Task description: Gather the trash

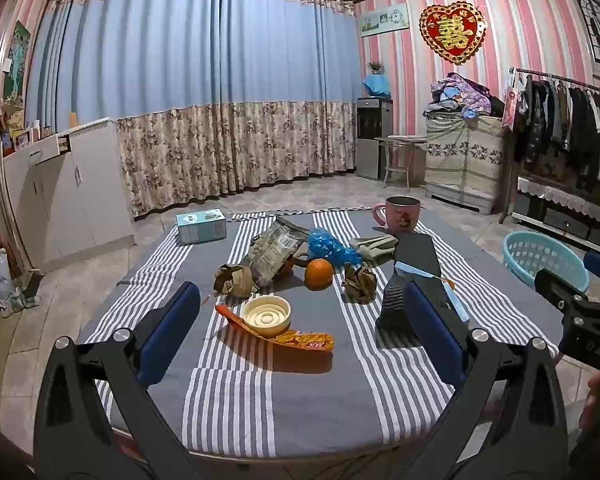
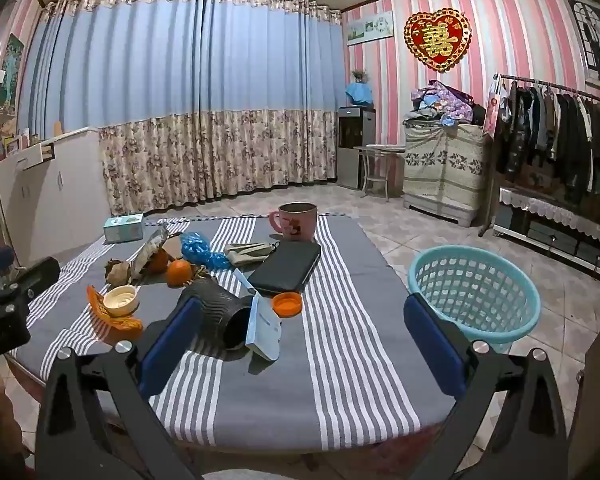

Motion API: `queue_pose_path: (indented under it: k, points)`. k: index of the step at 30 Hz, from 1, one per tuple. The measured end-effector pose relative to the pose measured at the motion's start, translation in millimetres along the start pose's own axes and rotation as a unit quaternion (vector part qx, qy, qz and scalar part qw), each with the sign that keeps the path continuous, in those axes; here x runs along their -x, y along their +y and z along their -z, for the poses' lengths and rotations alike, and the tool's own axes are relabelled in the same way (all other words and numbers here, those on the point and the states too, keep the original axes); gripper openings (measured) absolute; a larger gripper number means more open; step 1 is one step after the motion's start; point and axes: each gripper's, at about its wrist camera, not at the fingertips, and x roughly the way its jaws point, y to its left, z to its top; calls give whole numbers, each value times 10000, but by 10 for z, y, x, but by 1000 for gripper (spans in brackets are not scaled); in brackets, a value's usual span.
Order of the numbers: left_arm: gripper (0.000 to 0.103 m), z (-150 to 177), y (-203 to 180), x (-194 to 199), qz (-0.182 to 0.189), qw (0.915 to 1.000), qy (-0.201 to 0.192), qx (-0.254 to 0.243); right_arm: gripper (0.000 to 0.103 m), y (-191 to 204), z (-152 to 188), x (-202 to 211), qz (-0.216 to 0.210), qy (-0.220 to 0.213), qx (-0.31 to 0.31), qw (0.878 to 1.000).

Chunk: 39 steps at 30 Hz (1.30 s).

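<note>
Currently both grippers hover above the near edge of the counter (image 1: 316,400), which is covered in a striped cloth; nothing is held. The left gripper (image 1: 300,332) has its fingers (image 1: 168,332) spread wide and empty, framing the cream lid (image 1: 267,315) and the orange wrapper (image 1: 296,338) beneath it, both near the counter's middle. The right gripper (image 2: 300,332) is likewise wide open and empty, facing a black ribbed cylinder (image 2: 216,312) lying on its side, with a blue-and-white paper (image 2: 264,328) touching it.

Step in hand, as judged: selection of the first piece of trash; collection appears not yet begun. The turquoise basket (image 2: 476,320) stands on the floor beside the counter's right edge and seems the likely receptacle. Candidate trash: 2 crumpled brown paper balls (image 1: 236,280), a foil snack bag (image 1: 274,254), a crumpled blue plastic bag (image 1: 330,248) and an orange cap (image 2: 287,304). The orange fruit (image 1: 318,274), pink mug (image 1: 402,214) at the far edge, tissue box (image 1: 201,226) at the far left corner and black case (image 2: 286,266) look like keepers.

Next move, as judged: lower the left gripper over the wrapper, then close on its thin edge without catching the lid.

Hidden or unclear: the basket's interior is only partly seen; a 2nd fruit sits half behind the snack bag; the wrapper's print is unreadable.
</note>
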Motion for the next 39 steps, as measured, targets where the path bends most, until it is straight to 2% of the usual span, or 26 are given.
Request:
queue_pose_path:
  k: [14,39]
  points:
    - [98,-62,106,29,68,9999,-124,-1,99,53,-12,49,-92,10,-7,10000]
    - [98,-53,54,144,25,9997,-234,-35,99,-39,-70,67,-73,-22,-146,9999]
